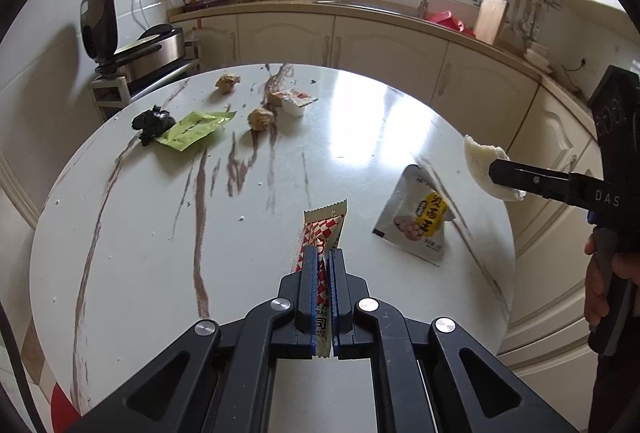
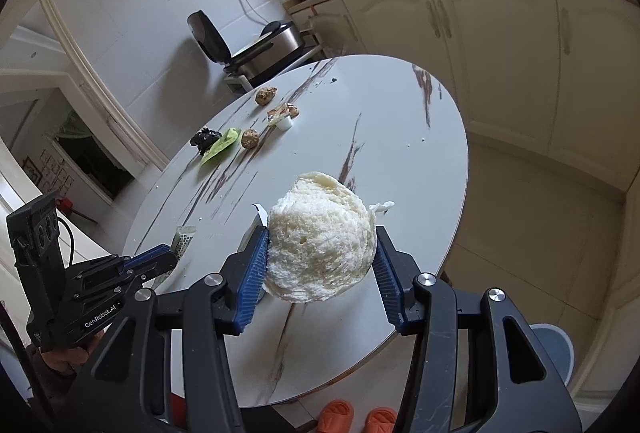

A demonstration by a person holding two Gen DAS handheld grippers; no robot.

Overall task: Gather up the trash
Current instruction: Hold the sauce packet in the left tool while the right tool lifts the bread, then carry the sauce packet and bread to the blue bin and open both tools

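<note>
Both jaws are clamped on trash, each holding one piece above the round table (image 1: 360,137).

Left gripper (image 1: 324,257) has its blue pads pressed flat together on a red-and-white checked sauce packet (image 1: 320,233), which runs lengthwise between them and sticks out past the tips. Right gripper (image 2: 320,253) squeezes a torn white bun (image 2: 320,237) from both sides, the bun bulging forward beyond the pads. Just right of the packet, a silver snack wrapper (image 1: 412,217) lies flat on the table. Well beyond, near the far edge, lie a green wrapper (image 1: 192,129) touching a black crumpled wad (image 1: 154,123), two brown crumpled balls (image 1: 261,119) and a small white sauce cup (image 1: 296,105).
</note>
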